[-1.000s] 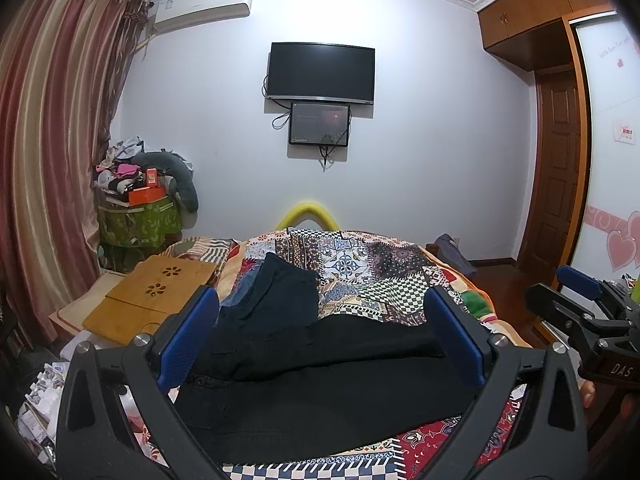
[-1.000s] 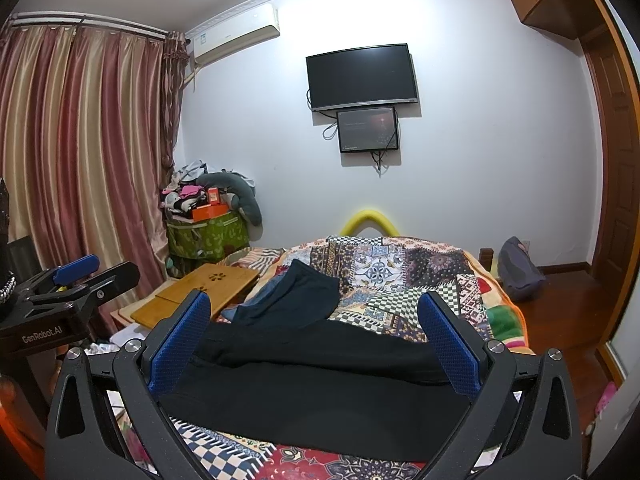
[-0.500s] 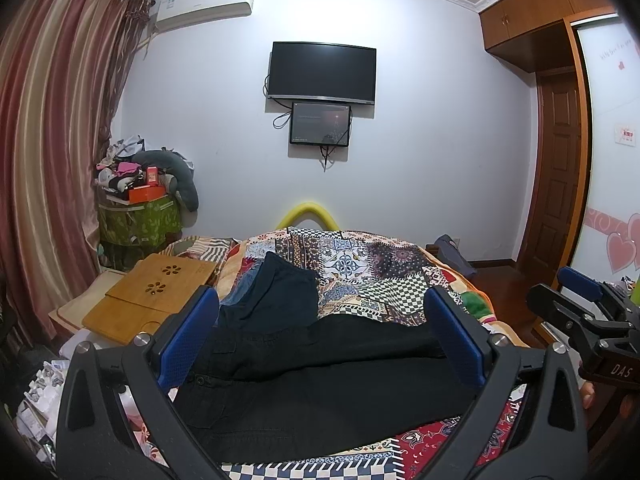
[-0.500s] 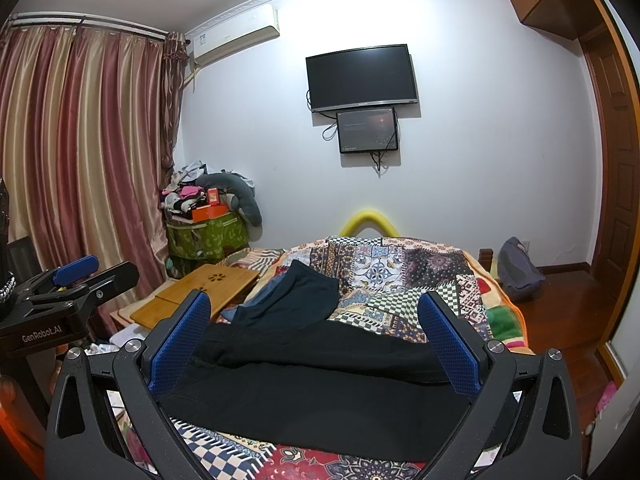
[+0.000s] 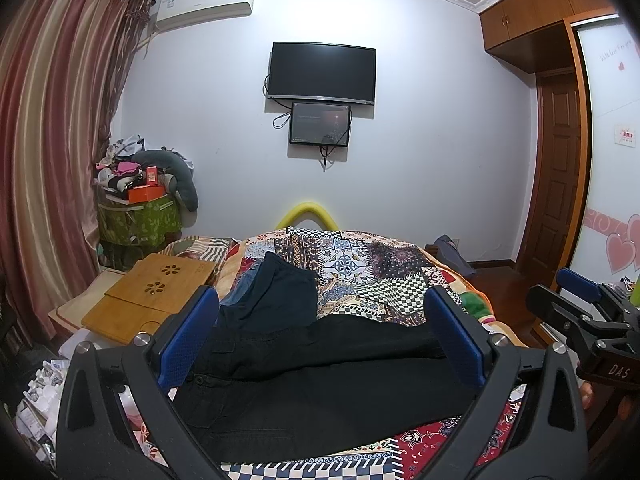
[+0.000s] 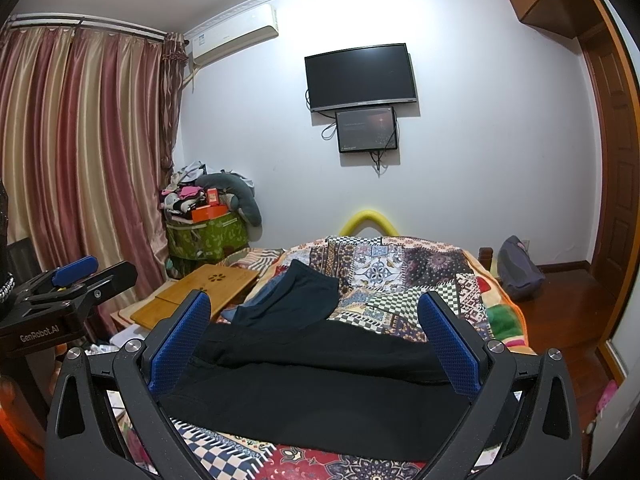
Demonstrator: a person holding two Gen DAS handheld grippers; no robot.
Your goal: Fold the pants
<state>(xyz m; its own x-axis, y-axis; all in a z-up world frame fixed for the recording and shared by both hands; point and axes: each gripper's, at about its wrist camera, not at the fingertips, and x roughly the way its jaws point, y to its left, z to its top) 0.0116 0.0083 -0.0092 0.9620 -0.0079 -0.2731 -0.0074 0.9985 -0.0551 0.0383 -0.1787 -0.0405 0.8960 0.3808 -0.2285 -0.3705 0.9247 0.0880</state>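
Evidently the folding has barely begun, or not begun at all. Nearest the cameras, the left gripper (image 5: 320,336) and the right gripper (image 6: 316,340) both hang above the near edge of the bed with their blue-padded jaws spread wide and nothing between them; neither touches cloth. Each shows in the other's view off to the side, held level with its partner.

Just beyond the grippers, the black pants (image 5: 320,384) lie across the patchwork quilt (image 5: 380,272), stretched sideways along its near edge. The waistband with its button sits toward the left end, and the legs run off to the right. One leg appears to lie partly over the other, with a long crease between them, though whether that counts as a deliberate first fold I cannot tell. The cloth looks fairly flat, and no cross-fold is visible.

Farther back on the quilt, touching the far left part of the pants, rests a dark navy garment (image 5: 280,292) over a bit of blue denim. Left of the quilt stands a wooden lap desk (image 5: 156,300).

What remains, by my judgement, is nearly everything: gripping an end, bringing it over and squaring the stack.
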